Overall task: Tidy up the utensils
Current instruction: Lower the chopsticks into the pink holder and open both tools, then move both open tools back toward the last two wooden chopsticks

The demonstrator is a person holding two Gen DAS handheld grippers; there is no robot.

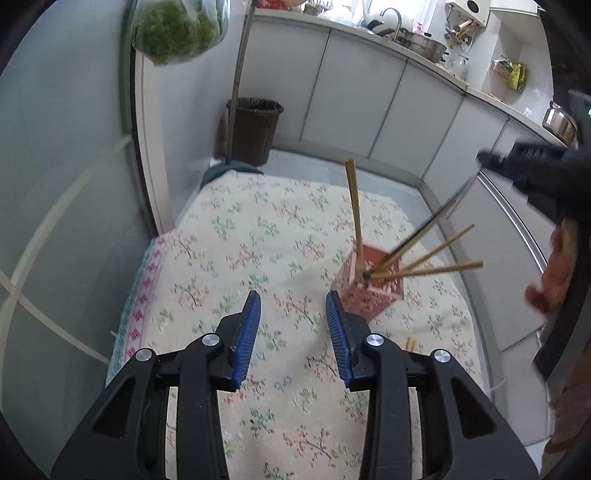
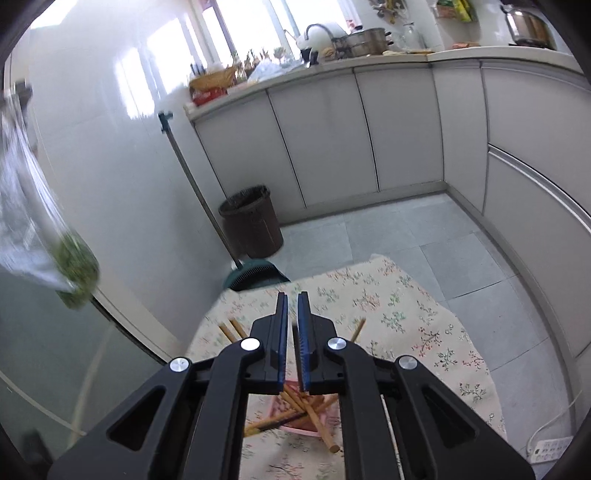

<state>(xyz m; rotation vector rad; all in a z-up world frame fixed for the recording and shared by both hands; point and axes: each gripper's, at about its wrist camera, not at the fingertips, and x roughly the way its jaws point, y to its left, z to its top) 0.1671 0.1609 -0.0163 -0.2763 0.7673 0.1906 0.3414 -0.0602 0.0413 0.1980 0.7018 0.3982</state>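
Holder: pink perforated plastic utensil box (image 1: 369, 291) stood on the floral tablecloth (image 1: 258, 236), wooden chopsticks (image 1: 428, 254) fanned inside.
Left gripper (image 1: 293, 321): jaws spread, empty, just beside the box.
Right gripper (image 2: 292, 339): above the box, jaws nearly together, nothing visibly held.
Loose pair: wooden chopsticks (image 1: 411, 343) lay near the box.
Advice: grasp them mid-length, tip upright, lower into the box.

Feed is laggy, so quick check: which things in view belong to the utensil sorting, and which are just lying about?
Job:
pink holder
chopsticks in the holder
loose chopsticks on the cloth
left gripper, open
right gripper, nearly closed, empty

Lying about:
bin
bag of greens
broom
steel pot
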